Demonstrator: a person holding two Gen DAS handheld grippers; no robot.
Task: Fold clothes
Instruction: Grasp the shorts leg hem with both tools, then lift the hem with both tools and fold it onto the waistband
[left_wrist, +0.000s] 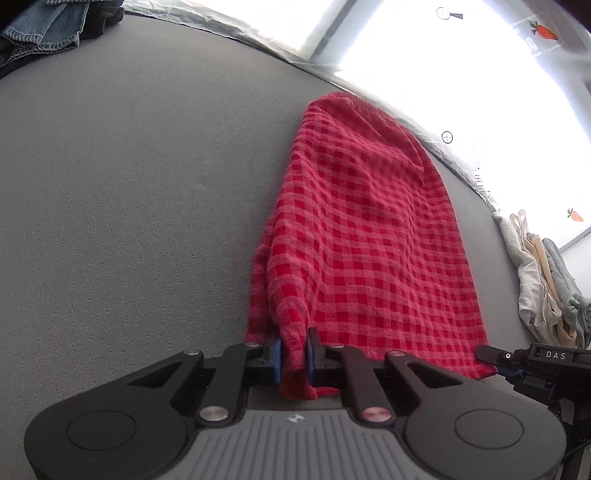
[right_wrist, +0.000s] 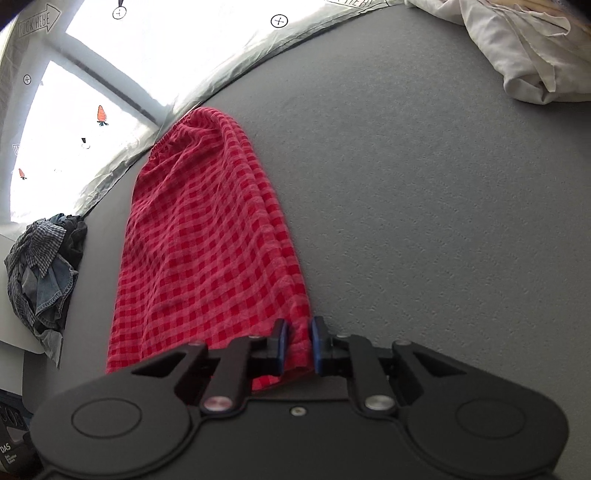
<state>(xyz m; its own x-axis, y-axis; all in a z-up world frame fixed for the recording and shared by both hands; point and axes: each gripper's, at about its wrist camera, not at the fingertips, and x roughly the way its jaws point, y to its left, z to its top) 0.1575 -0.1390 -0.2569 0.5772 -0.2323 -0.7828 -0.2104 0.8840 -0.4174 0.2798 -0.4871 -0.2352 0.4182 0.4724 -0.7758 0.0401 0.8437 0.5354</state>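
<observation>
A red checked garment (left_wrist: 369, 236) lies stretched away from me on the grey table (left_wrist: 129, 184). My left gripper (left_wrist: 294, 356) is shut on its near left corner, with cloth bunched between the blue pads. My right gripper (right_wrist: 297, 347) is shut on the near right corner of the same garment (right_wrist: 207, 240). The right gripper also shows at the right edge of the left wrist view (left_wrist: 498, 360). The garment's far end has a gathered waistband near the table's far edge.
A pile of denim and dark clothes (left_wrist: 48, 26) sits at the far left, also in the right wrist view (right_wrist: 44, 273). A pile of white and pale clothes (right_wrist: 524, 48) sits at the right, also in the left wrist view (left_wrist: 543, 280). A bright window lies beyond the table.
</observation>
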